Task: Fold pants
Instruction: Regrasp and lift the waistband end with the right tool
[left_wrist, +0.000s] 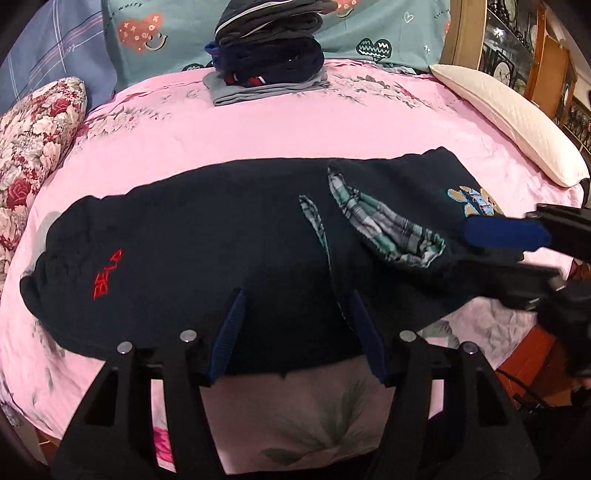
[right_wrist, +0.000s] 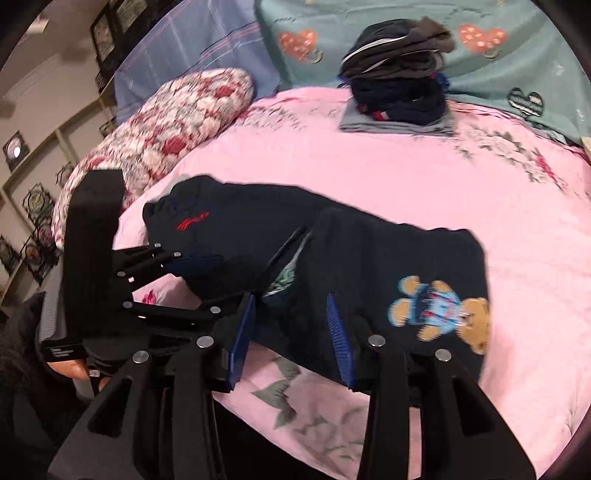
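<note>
Pants laid lengthwise on the bed; both grippers at the near edge, fold pending.
Left gripper (left_wrist: 295, 332) and right gripper (right_wrist: 291, 332) jaws apart over the pants (left_wrist: 207, 251); next, each must clamp the near hem.

Both tongs, left tongs (left_wrist: 297, 332) and right tongs (right_wrist: 291, 332), are matte black with silver round screws and ribbed blue pads (right_wrist: 338, 339).

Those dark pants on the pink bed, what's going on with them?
A person is folding them with a hand-held gripper in each hand. The navy pants lie across the pink bedsheet, one end turned over so the plaid lining shows. Both the left gripper and the right gripper are open at the near edge of the fabric, gripping nothing yet. A stack of folded clothes waits by the pillows.
</note>
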